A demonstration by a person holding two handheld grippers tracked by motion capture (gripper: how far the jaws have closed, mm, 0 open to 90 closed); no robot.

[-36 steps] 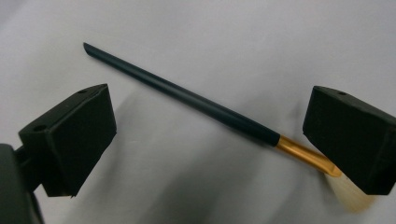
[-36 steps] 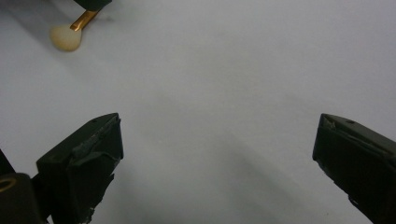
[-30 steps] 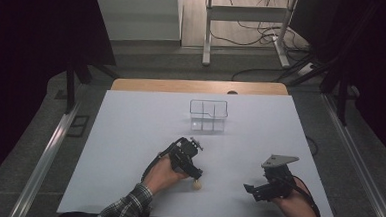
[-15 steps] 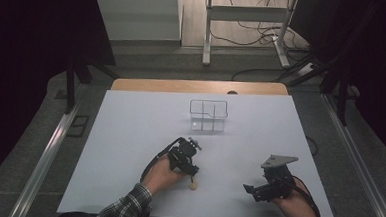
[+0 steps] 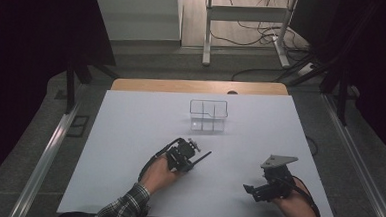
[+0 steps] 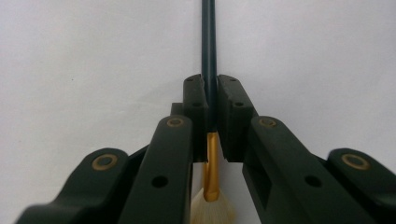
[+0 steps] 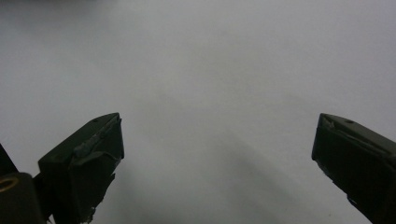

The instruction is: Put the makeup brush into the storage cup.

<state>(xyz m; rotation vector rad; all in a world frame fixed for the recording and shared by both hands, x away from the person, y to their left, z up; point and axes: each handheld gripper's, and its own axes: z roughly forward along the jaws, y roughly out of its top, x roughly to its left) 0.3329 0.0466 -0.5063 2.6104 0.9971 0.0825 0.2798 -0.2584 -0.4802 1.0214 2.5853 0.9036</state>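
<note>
The paintbrush (image 6: pixel 208 56), with its dark handle, gold ferrule and pale bristles, is caught between the pads of the left gripper (image 6: pixel 210 100), whose jaws have just been closing and now pinch the handle just above the ferrule. In the high view the left gripper (image 5: pixel 186 155) sits near the table's middle at about 7 o'clock from the clear divided organizer (image 5: pixel 208 115), and the brush handle (image 5: pixel 202 157) sticks out of it toward 2 o'clock, pointing roughly at that box but well apart from it.

The pickup looks done: the grasp is made, though whether the brush has left the white table (image 5: pixel 129 135) cannot be told. What seems left is carrying it to the organizer, which stands empty at the far middle of the table, and setting it into one of the compartments.

The right gripper (image 5: pixel 264 187) rests at about 5 o'clock from the organizer, near the table's front edge. In the right gripper view its jaws stand wide apart, with nothing but bare tabletop between the right gripper (image 7: pixel 217 154) pads.
</note>
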